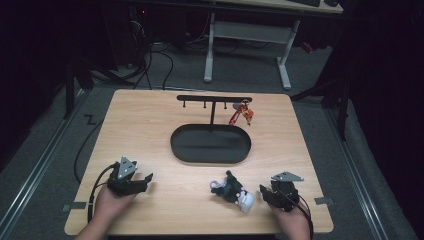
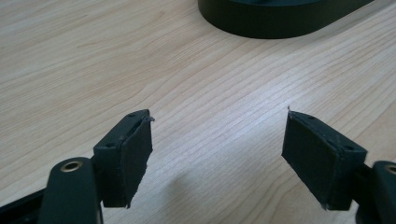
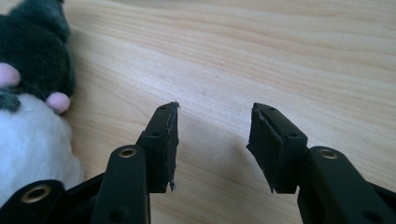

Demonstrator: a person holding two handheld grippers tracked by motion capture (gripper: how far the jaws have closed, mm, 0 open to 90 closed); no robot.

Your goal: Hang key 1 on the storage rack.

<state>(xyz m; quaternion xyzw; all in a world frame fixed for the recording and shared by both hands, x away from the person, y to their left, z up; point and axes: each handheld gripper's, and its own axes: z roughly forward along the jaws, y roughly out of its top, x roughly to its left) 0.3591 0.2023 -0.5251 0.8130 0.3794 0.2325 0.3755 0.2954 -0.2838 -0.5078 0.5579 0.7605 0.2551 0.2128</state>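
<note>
While both grippers rest low on the pale wooden table [image 1: 150,125], the small plush keychain toy with dark grey body, white end, pink spots and a pale loop [image 1: 233,191] lies on the near right part of the tabletop, in front of the black oval tray [image 1: 210,144] of the key stand

Key relation: toy sits just beside the right gripper [image 1: 270,192], toward table centre; in the right gripper view it lies off to the left of the jaws, not between them. Left gripper [image 1: 145,179] is well apart from it, so right hand is the nearer one

Toy's long axis runs slantwise, dark end toward the tray, white end toward the person

Right gripper: jaws partly open, nothing held, bare wood between the pads [image 3: 169,149]

Left gripper: jaws wide, empty, bare wood between them [image 2: 219,154]

Black T-shaped hanger bar [image 1: 214,98] above the tray already carries a red keychain [image 1: 241,113] at its right end
</note>
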